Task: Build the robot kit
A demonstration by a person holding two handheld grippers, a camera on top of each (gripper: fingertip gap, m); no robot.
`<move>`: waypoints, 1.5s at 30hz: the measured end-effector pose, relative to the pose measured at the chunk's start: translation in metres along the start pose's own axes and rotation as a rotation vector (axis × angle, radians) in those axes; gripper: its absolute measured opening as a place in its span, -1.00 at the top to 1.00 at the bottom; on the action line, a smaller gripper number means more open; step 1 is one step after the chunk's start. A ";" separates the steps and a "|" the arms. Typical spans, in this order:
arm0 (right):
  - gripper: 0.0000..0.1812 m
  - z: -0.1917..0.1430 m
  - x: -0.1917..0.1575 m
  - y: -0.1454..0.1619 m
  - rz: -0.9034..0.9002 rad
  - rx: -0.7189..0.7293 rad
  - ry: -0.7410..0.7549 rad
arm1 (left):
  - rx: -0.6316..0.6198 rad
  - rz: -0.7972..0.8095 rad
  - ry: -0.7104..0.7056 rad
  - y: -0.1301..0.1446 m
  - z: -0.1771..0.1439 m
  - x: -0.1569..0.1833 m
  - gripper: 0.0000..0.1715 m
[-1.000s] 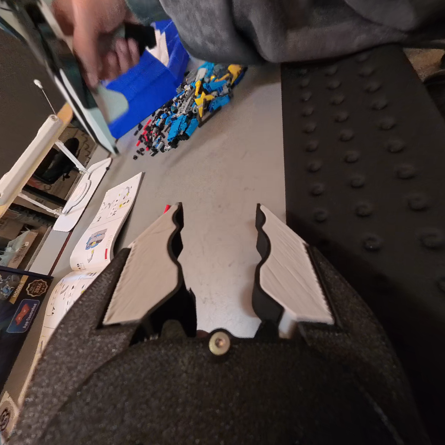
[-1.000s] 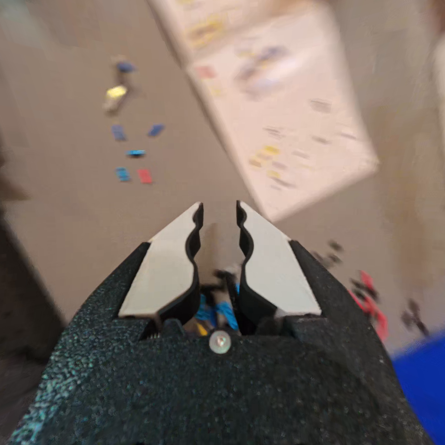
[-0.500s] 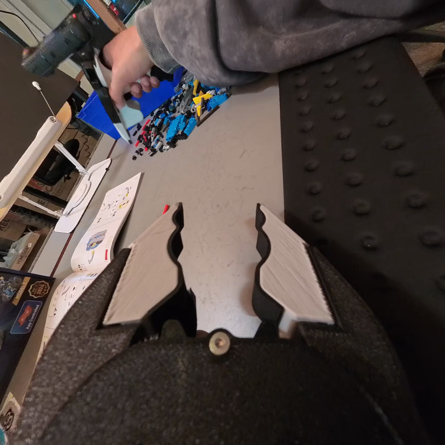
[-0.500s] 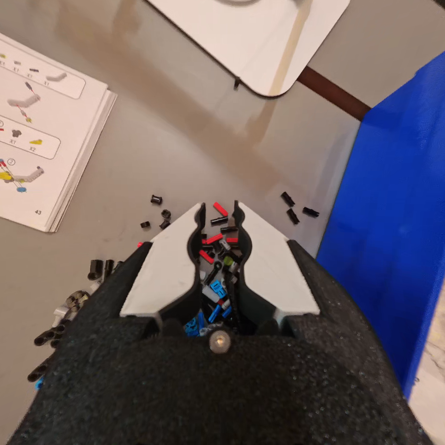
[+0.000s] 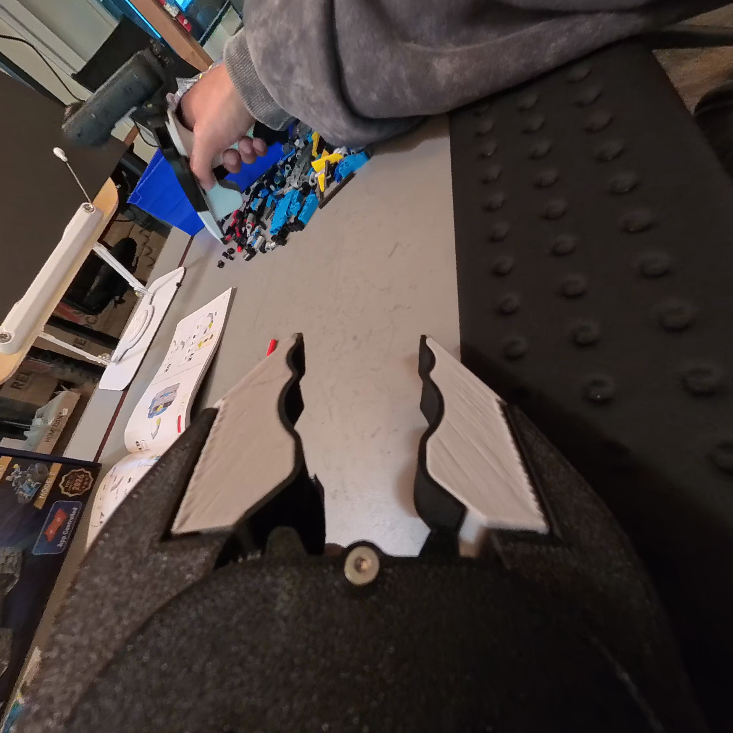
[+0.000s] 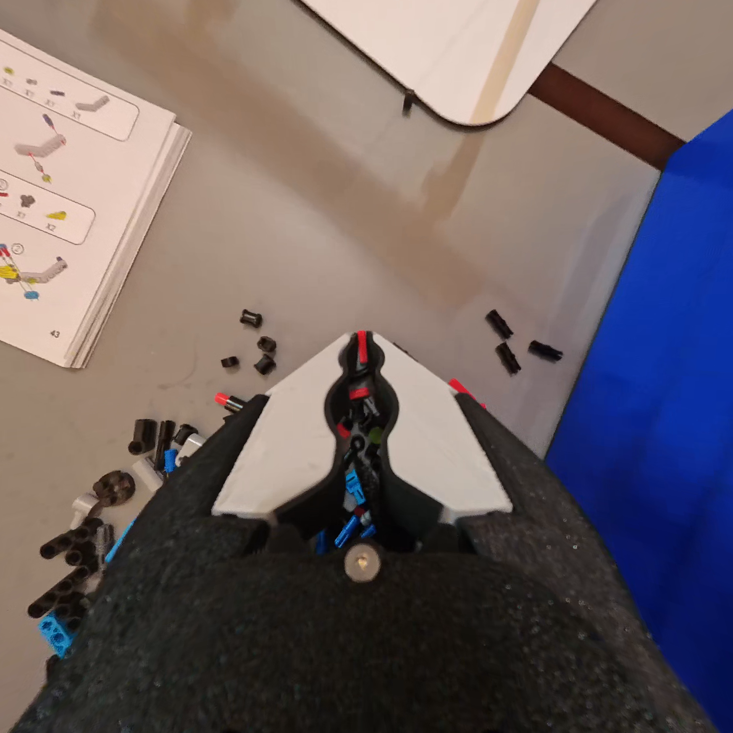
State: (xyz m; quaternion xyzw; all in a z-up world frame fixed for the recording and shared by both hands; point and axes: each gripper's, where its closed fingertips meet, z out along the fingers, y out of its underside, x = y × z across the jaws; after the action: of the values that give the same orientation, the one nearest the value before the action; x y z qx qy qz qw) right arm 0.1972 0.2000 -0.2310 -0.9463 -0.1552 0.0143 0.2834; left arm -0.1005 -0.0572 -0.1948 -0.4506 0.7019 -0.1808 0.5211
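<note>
My right gripper (image 6: 361, 337) is shut on a small red pin (image 6: 361, 351), pinched at its tips over a pile of small red, black and blue building parts (image 6: 357, 480) on the grey table (image 6: 317, 198). Loose black pins (image 6: 503, 345) lie to its right and black bushes (image 6: 260, 345) to its left. In the left wrist view the right gripper (image 5: 210, 206), held by a hand, points down into the edge of the pile (image 5: 293, 198). My left gripper (image 5: 361, 341) is open and empty, low over bare table. A single red piece (image 5: 271, 347) lies just beside its left fingertip.
An open instruction booklet (image 6: 59, 198) lies left of the pile and also shows in the left wrist view (image 5: 186, 365). A blue bin (image 6: 654, 357) stands right of the right gripper. A white stand base (image 6: 456, 47) lies beyond. A black studded mat (image 5: 575, 238) and a dark box (image 5: 39, 507) flank the left gripper. The tips of one gripper are about 40 cm away from the tips of the other.
The right gripper swung over to the pile beside the blue bin, lowered onto it, and closed from slightly open onto a red pin. The left gripper has stayed still and open.
</note>
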 end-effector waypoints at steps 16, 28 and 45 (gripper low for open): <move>0.96 -0.075 -0.202 -0.029 -0.377 0.095 -0.591 | 0.002 0.002 -0.002 -0.002 -0.002 0.003 0.33; 0.96 -0.064 -0.305 0.065 -0.698 -0.361 -0.822 | 0.007 -0.040 0.011 -0.004 -0.004 0.002 0.33; 0.67 -0.200 -0.146 0.004 -0.238 0.254 -0.249 | 0.009 -0.064 0.022 -0.004 -0.006 0.002 0.32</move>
State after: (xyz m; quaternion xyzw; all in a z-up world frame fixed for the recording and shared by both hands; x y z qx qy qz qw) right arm 0.0823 0.0463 -0.0741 -0.8690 -0.2965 0.1168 0.3786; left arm -0.1042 -0.0620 -0.1909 -0.4685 0.6921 -0.2052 0.5094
